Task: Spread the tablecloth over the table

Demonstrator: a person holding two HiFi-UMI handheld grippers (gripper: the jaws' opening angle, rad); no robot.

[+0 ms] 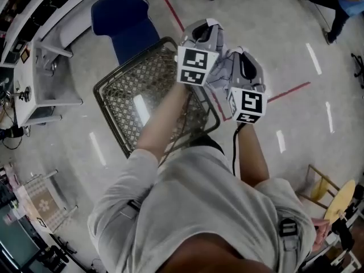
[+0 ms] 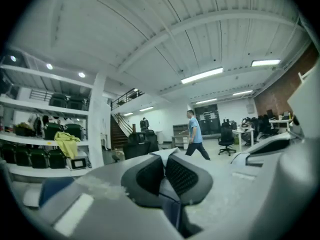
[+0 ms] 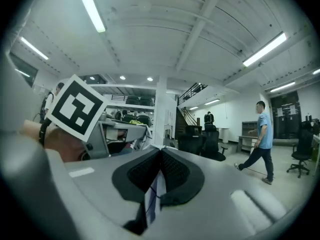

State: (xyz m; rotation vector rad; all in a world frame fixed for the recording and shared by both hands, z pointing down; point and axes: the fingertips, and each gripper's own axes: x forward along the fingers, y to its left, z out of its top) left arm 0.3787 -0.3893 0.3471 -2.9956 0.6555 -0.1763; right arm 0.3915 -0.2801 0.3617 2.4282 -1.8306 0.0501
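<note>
Holding both two-jaw grippers raised close under the head camera, we grip one white tablecloth with thin blue lines (image 1: 220, 73), bunched between them and well above the table. The left gripper (image 2: 164, 156) has its jaws pressed together on a thin fold of that cloth. The right gripper (image 3: 160, 151) is likewise clamped on a fold, which hangs down between its pads. From the right gripper view, the left gripper's marker cube (image 3: 77, 106) shows just beside it.

Below stands one dark square wire-mesh table (image 1: 122, 104), bare of cloth. Our left forearm (image 1: 165, 115) crosses over it, and our torso hides its near corner. Just behind it is one blue upholstered chair (image 1: 128, 21). White desks (image 1: 51, 56) line the left side, and one round yellow stool (image 1: 341, 201) sits at the lower right. Two red tape lines (image 1: 290, 91) mark the grey floor. One person in a blue shirt (image 3: 261, 134) walks across the open hall, well apart from the table.
</note>
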